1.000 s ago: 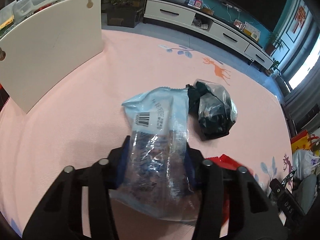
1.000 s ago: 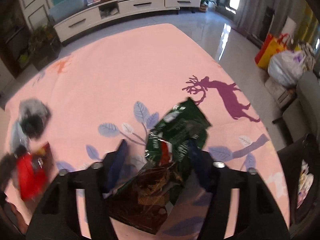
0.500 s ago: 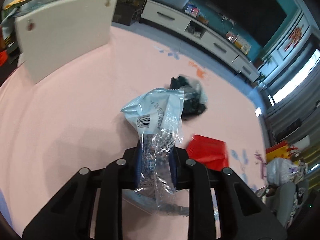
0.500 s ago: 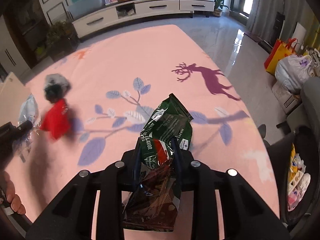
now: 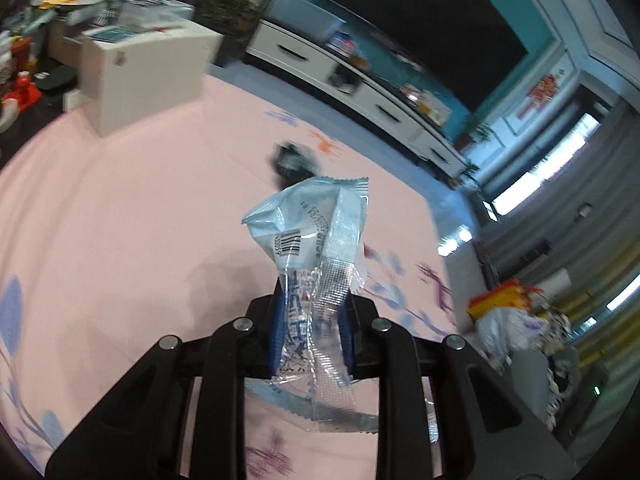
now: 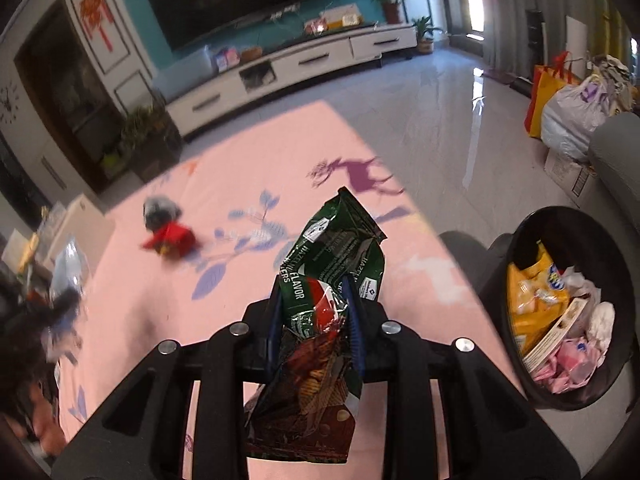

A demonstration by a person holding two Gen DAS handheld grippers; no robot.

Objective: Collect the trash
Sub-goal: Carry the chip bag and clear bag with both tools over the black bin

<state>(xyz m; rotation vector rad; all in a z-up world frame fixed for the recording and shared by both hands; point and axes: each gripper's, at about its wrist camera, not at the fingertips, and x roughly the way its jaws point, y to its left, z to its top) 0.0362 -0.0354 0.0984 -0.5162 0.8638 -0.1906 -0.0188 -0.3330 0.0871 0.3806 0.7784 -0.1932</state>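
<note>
The left gripper [image 5: 310, 320] is clenched on a blue wrapper [image 5: 310, 236], and the right gripper [image 6: 316, 320] on a green wrapper [image 6: 336, 256], both lifted above the mat [image 6: 168, 300]. They look light, crinkly and slippery, so pinching mid-body seems safest.

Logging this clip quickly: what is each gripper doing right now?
Left gripper: shut on the pale blue wrapper.
Right gripper: shut on the green snack bag.

Both grippers clamped, held above the floor.
The left gripper [image 5: 310, 320] and right gripper [image 6: 316, 320] each pinch a wrapper; the tilt is hard to judge.
</note>
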